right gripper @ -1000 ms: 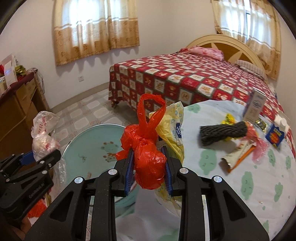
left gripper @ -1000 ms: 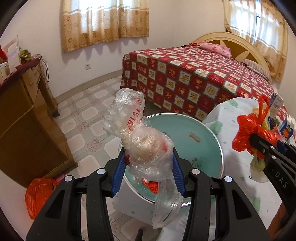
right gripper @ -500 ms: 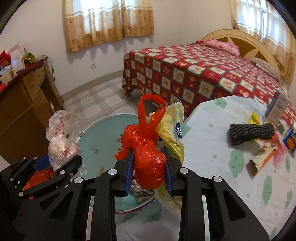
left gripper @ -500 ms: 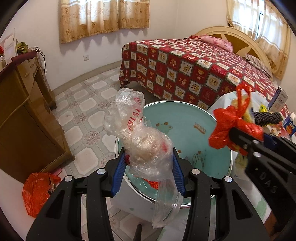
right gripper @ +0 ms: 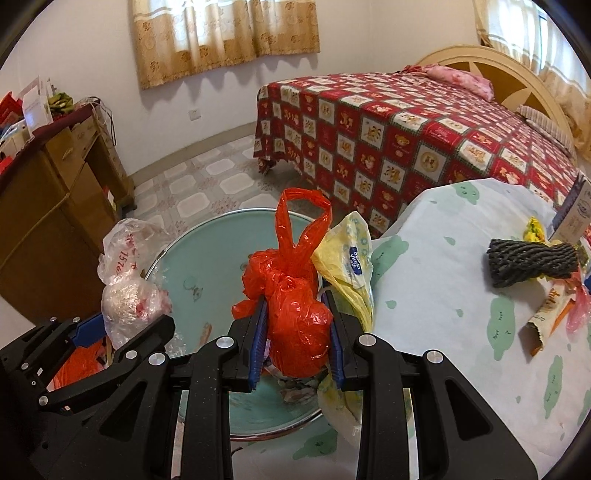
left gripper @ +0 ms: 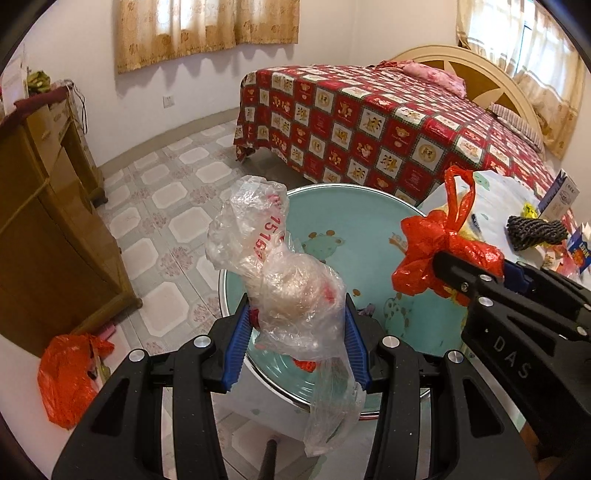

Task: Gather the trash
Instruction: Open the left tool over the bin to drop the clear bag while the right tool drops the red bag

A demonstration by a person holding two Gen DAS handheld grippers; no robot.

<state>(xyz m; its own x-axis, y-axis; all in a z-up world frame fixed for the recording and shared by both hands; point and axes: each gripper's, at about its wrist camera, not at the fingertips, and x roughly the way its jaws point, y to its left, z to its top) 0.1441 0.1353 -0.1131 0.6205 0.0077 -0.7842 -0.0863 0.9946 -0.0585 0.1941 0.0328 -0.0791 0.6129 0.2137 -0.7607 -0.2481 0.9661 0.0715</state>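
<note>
A home bedroom: quilted bed [left gripper: 388, 122], curtained window [left gripper: 207, 29], wooden dresser [left gripper: 44, 206].

White plastered walls [left gripper: 369, 29] enclose a floor of pale patterned tiles [left gripper: 177, 192]; gold-patterned curtains [left gripper: 207, 29] glow with daylight; a bed under a red checked bear-print cover [left gripper: 388, 133] meets a cream arched headboard [left gripper: 476, 77]; a brown wooden cabinet [left gripper: 48, 221] stands left.

A round table with a pale green-patterned cloth [right gripper: 461, 295] carries a black ribbed foam sleeve [right gripper: 532, 260], torn wrappers [right gripper: 550, 314] and a white carton [right gripper: 576, 218].
</note>
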